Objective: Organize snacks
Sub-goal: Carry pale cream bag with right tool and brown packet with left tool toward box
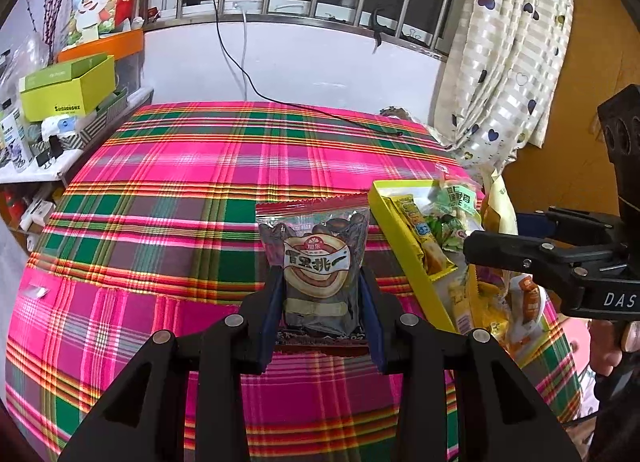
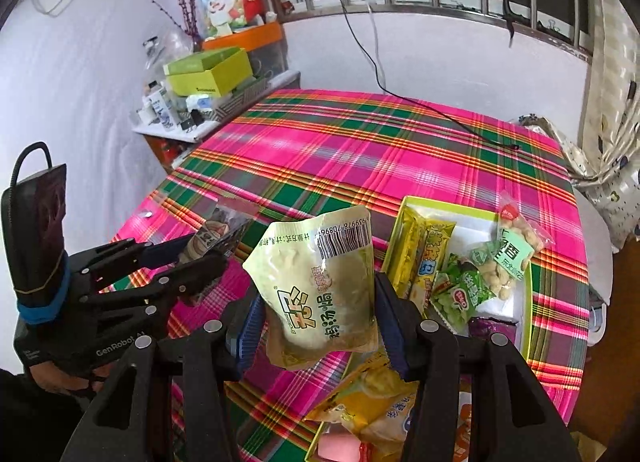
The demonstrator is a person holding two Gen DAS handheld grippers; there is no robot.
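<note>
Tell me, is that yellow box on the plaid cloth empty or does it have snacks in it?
Partly filled. The yellow box holds several snack packets, while bare white floor shows at its far end.

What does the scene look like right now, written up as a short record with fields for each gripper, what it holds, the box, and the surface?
left gripper: shut on dark date packet, held above the cloth
right gripper: shut on pale green pouch, barcode end up
yellow box: open, on the cloth, holds several snacks
in box: yellow bars, green candy packet, peanut bag
surface: pink and green plaid cloth
loose snacks: orange and yellow packets near the box's near end
</note>
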